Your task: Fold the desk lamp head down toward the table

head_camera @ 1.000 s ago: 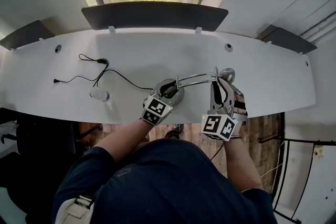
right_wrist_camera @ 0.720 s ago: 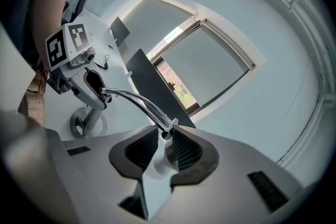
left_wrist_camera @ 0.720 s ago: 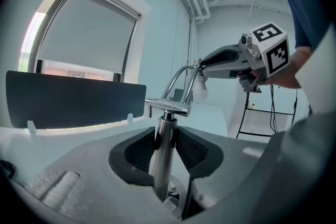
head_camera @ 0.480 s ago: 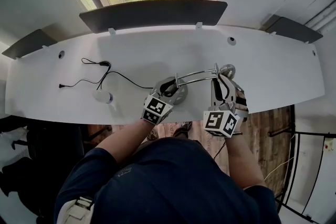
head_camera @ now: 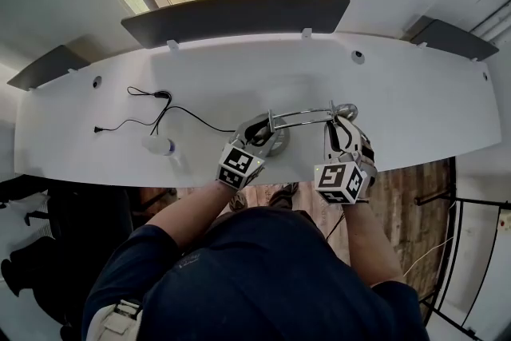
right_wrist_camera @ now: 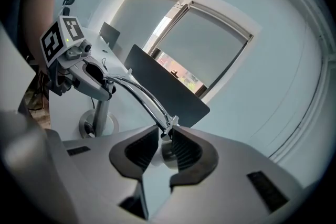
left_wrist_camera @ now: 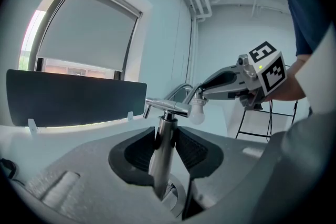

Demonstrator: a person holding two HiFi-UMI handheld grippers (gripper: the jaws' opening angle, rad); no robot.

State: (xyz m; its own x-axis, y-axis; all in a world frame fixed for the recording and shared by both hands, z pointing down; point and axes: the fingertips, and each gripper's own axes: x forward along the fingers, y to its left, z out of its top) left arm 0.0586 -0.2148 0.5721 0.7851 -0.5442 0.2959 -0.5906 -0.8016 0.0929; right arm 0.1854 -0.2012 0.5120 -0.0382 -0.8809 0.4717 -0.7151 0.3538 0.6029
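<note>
A chrome desk lamp stands on the white desk; its round base is near the front edge. My left gripper is shut on the upright post, with both pads pressing on it. The curved chrome arm runs right to the lamp head. My right gripper is shut on that head, dark pads on either side of it. From the left gripper view the white bulb hangs under the arm, beside the right gripper.
A black cable lies on the desk's left part, with a small white object near the front edge. A dark panel stands along the back edge under the window. The person's body is close to the desk front.
My right gripper has sunk and rolled a little with the lamp head in it, so the head sits lower. The left gripper has stayed on the post.
</note>
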